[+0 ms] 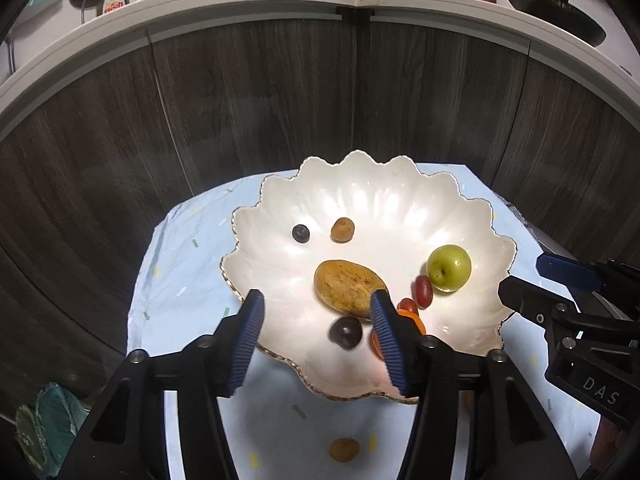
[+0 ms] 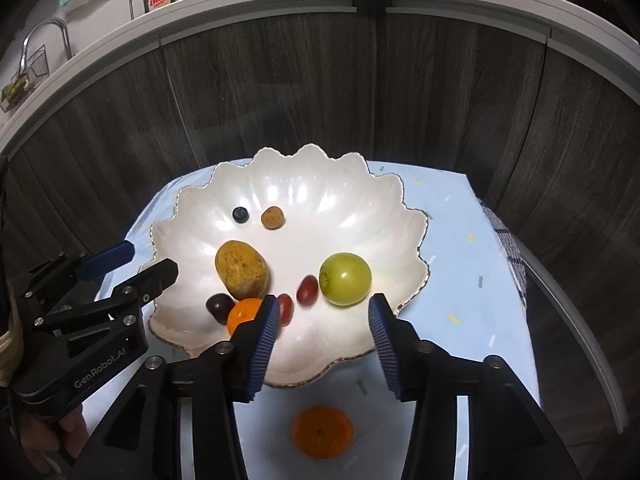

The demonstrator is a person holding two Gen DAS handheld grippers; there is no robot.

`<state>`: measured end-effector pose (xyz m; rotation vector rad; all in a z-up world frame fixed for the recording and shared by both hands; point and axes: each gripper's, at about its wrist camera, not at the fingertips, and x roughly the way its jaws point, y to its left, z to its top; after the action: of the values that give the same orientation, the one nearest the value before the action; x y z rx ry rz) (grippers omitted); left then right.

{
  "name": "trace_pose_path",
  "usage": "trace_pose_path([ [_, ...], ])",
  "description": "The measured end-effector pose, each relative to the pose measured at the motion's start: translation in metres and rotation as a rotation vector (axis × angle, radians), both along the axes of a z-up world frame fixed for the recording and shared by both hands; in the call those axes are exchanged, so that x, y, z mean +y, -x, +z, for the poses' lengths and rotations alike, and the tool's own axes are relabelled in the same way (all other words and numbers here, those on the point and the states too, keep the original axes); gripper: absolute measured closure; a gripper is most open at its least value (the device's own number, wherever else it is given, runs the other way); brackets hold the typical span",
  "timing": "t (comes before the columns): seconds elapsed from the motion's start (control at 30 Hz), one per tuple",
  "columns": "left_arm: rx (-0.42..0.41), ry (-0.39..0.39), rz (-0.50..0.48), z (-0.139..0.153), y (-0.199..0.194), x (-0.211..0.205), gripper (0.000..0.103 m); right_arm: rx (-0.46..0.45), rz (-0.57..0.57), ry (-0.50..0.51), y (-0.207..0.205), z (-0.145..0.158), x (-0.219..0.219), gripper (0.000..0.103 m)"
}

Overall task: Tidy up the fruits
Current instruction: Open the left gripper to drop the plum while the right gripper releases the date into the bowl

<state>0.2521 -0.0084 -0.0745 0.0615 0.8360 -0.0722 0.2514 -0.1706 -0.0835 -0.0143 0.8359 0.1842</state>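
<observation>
Both claws apart, holding nothing: left claw (image 1: 316,344), right claw (image 2: 323,344). Shell-shaped white bowl (image 2: 360,200) on tabletop (image 2: 460,264) holds green apple (image 2: 345,279) at 3 o'clock. Orange (image 2: 322,431) outside bowl, at 6 o'clock.

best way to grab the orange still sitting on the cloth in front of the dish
Grip the orange across its widest middle, coming straight down from above. It sits alone on the blue cloth with its stem dimple facing up, clear of the white dish, so both sides are free. The right tool is open and sits nearest; it would need pulling back first.
</observation>
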Motion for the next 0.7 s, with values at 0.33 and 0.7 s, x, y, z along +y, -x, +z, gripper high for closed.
trace_pose_path([
  [0.33,-0.041,0.004,0.023,0.019,0.018,0.002,0.019,-0.04,-0.017,-0.007,0.015,0.017,-0.003,0.038],
  [0.7,-0.048,0.008,0.03,0.028,0.038,0.002,0.018,-0.059,-0.026,-0.009,0.032,0.026,-0.005,0.038],
])
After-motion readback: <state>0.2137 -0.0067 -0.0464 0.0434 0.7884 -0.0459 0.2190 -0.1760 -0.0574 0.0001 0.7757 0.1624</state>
